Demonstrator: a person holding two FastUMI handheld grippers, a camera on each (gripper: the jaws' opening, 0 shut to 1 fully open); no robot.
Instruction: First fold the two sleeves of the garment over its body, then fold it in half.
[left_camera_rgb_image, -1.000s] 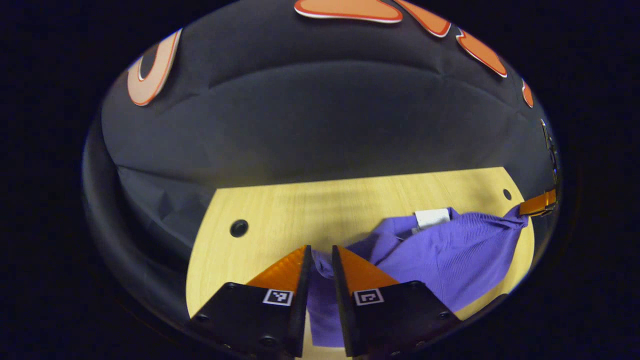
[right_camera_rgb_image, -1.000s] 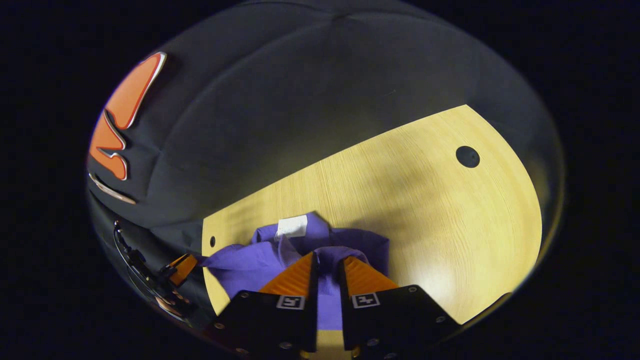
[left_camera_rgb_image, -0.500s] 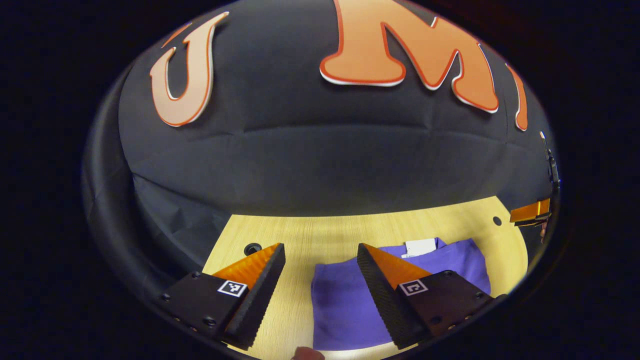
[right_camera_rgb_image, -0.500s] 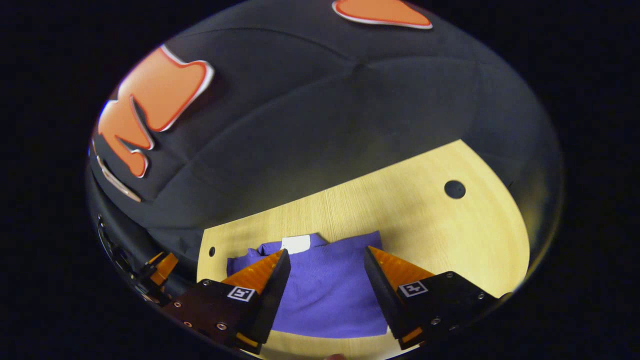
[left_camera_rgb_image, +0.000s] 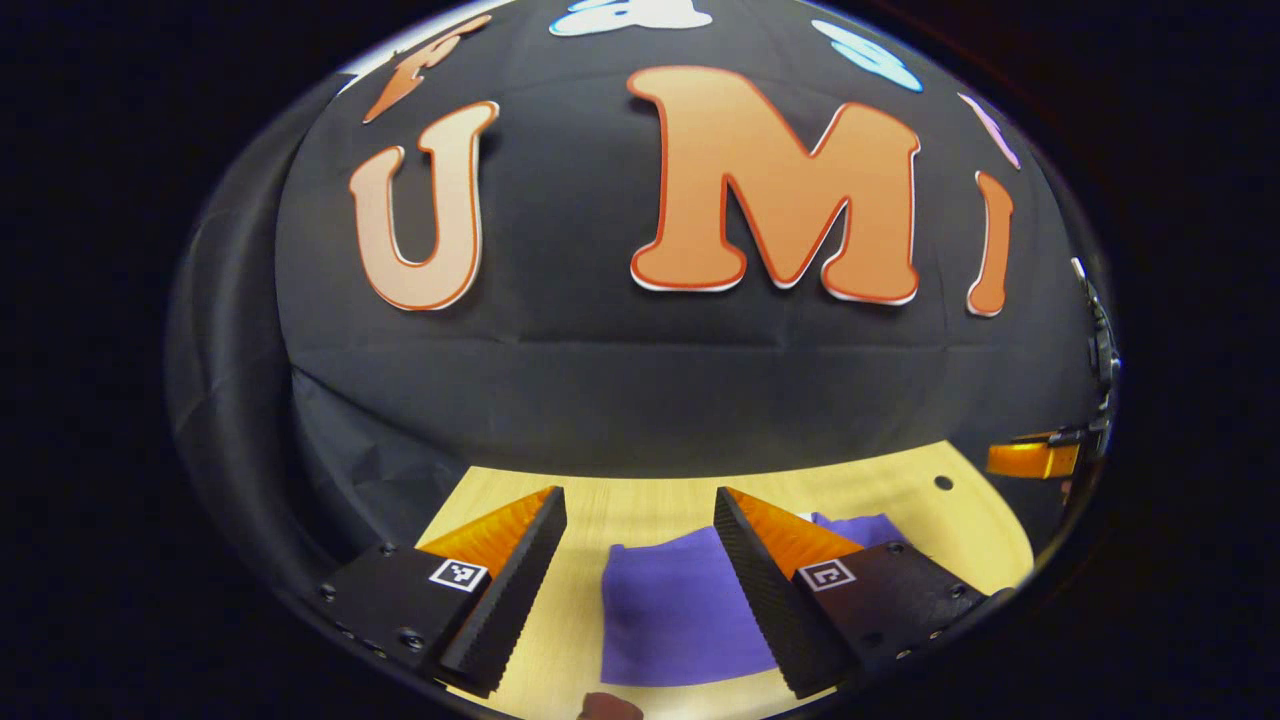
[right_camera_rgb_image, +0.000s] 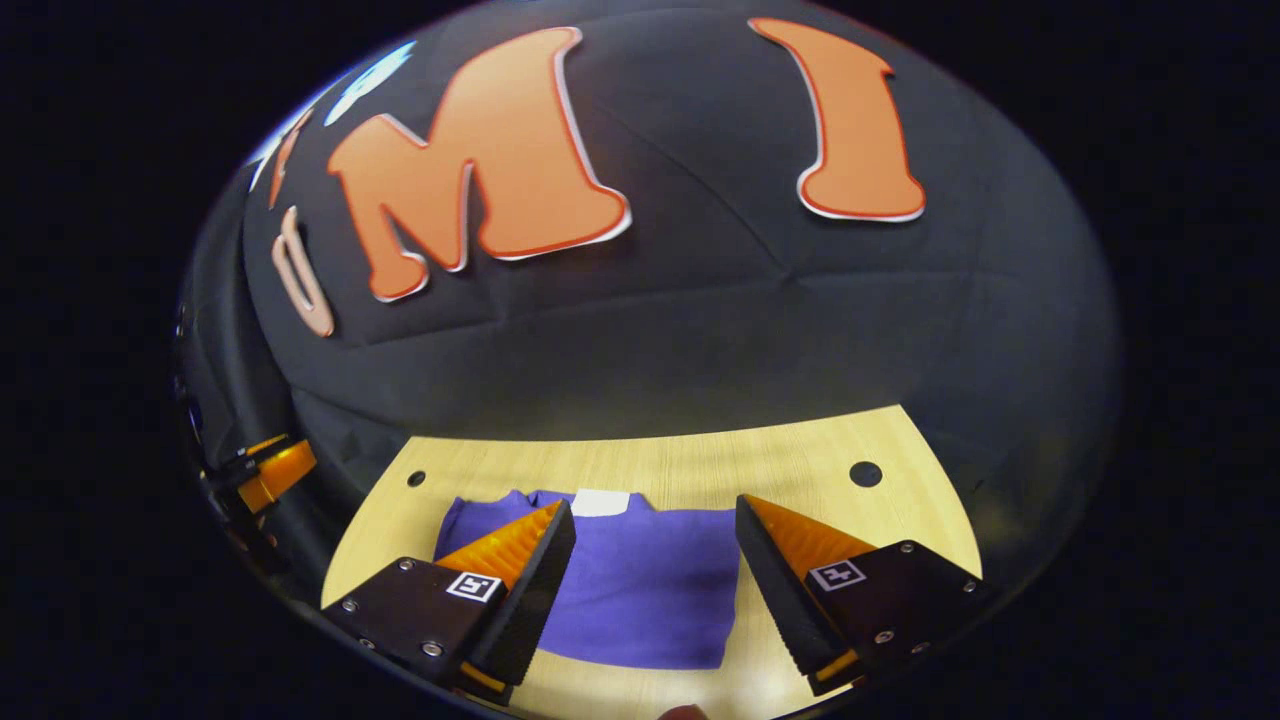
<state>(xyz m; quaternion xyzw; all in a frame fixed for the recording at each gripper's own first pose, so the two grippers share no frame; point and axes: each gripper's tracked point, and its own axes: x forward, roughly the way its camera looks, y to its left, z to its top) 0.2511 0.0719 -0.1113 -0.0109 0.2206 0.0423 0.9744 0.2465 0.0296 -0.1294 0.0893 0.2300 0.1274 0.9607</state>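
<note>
The purple garment (left_camera_rgb_image: 670, 610) lies folded flat as a compact rectangle on the wooden table (left_camera_rgb_image: 640, 500). In the right gripper view the garment (right_camera_rgb_image: 640, 590) shows a white neck label (right_camera_rgb_image: 600, 503) at its far edge. My left gripper (left_camera_rgb_image: 635, 505) is open above the table, nothing between its fingers, with the garment seen below the gap. My right gripper (right_camera_rgb_image: 650, 515) is open too, lifted over the garment and holding nothing. The right gripper (left_camera_rgb_image: 1030, 458) appears at the right edge of the left gripper view; the left gripper (right_camera_rgb_image: 270, 470) appears at the left edge of the right gripper view.
The table (right_camera_rgb_image: 700, 465) has small round holes (right_camera_rgb_image: 865, 473) near its far corners, another hole (right_camera_rgb_image: 416, 478) at the left. The black cloth wall (left_camera_rgb_image: 640, 380) rises right behind the table's far edge.
Both grippers were shut on the garment's edge a second ago, let go and opened, then rose and tilted up. The garment now lies flat, folded in half.
</note>
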